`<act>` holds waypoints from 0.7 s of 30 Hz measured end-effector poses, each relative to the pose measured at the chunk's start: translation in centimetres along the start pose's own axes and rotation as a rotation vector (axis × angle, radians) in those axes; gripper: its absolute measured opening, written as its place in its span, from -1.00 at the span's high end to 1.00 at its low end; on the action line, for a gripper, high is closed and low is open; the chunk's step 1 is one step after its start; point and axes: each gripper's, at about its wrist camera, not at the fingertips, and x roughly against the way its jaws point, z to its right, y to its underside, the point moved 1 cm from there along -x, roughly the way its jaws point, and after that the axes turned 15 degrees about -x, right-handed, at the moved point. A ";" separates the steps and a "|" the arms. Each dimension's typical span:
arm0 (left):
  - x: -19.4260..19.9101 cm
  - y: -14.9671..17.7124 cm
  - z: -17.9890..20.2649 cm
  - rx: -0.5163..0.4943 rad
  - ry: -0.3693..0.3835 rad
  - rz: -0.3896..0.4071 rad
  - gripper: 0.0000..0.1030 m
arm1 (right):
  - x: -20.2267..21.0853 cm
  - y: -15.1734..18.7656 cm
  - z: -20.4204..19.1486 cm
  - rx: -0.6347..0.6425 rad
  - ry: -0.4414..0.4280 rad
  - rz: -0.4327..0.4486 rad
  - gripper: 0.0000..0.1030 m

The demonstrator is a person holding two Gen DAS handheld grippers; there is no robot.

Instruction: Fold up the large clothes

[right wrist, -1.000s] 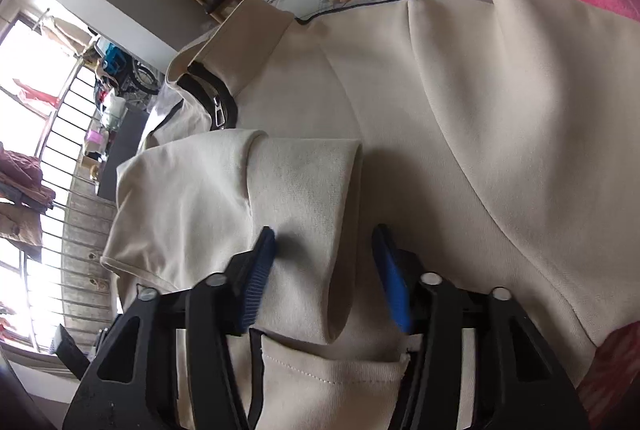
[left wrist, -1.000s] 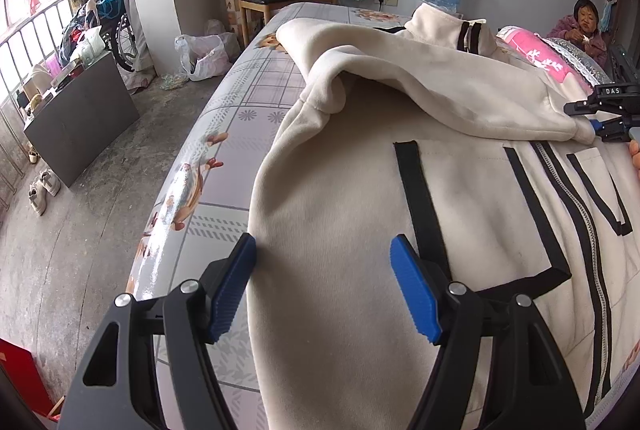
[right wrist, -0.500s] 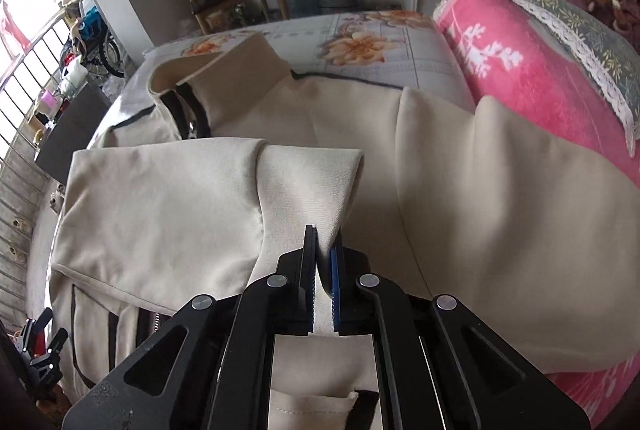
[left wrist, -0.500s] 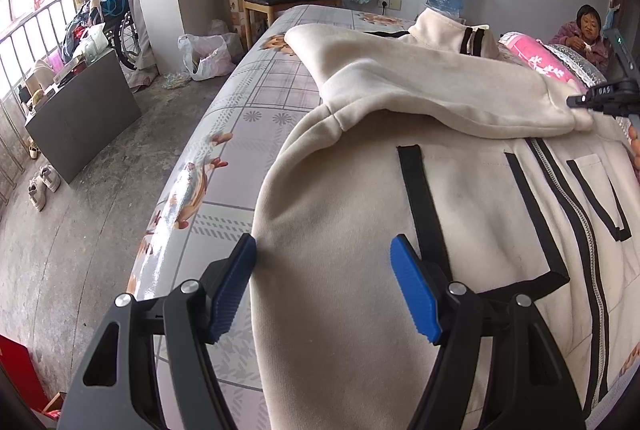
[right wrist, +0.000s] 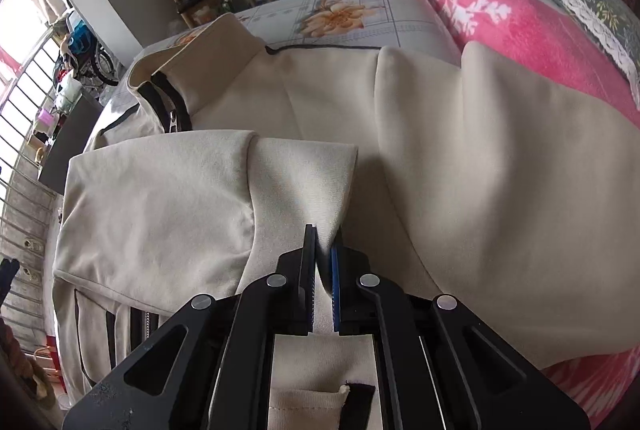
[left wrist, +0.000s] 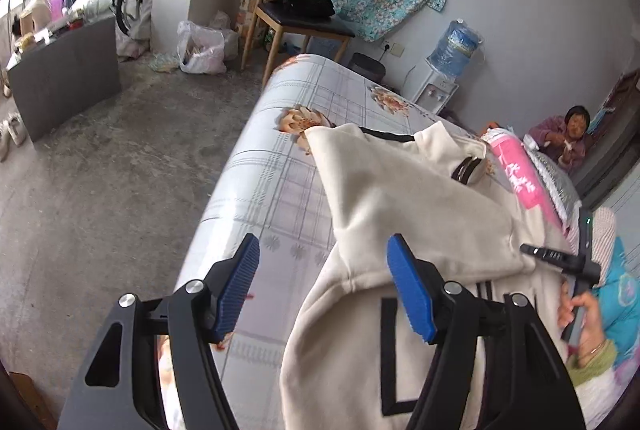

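Right gripper has just closed and pinches the cuff of the cream jacket spread on the bed; left gripper hangs open, empty. Such a thin bite could slip, dropping the sleeve crooked.

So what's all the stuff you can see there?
jacket: one, cream with black stripes, spread on the bed, sleeve folded across
bed: one, flowered grey sheet
blanket: one, pink, beside the jacket
chair: one, wood, by the wall, black bag on it
water bottle: one, blue, on a white dispenser
person: one, seated past the bed
left claw: open, above the jacket's edge
right claw: shut on the sleeve's cuff
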 end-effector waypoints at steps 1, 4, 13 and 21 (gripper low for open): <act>-1.6 -1.2 -0.5 0.029 0.021 -0.023 -0.25 | 0.0 0.1 0.0 -0.006 -0.004 -0.003 0.91; -6.6 -4.0 -2.5 0.150 0.120 -0.071 -0.22 | 0.3 0.1 -0.1 -0.003 -0.012 -0.003 0.91; -16.0 -7.5 -5.9 0.358 0.180 -0.180 0.27 | 0.0 -0.1 0.3 0.000 -0.039 -0.022 0.91; -16.8 -9.0 -3.5 0.214 0.169 -0.196 0.87 | 0.2 0.1 0.3 0.009 -0.049 -0.021 0.91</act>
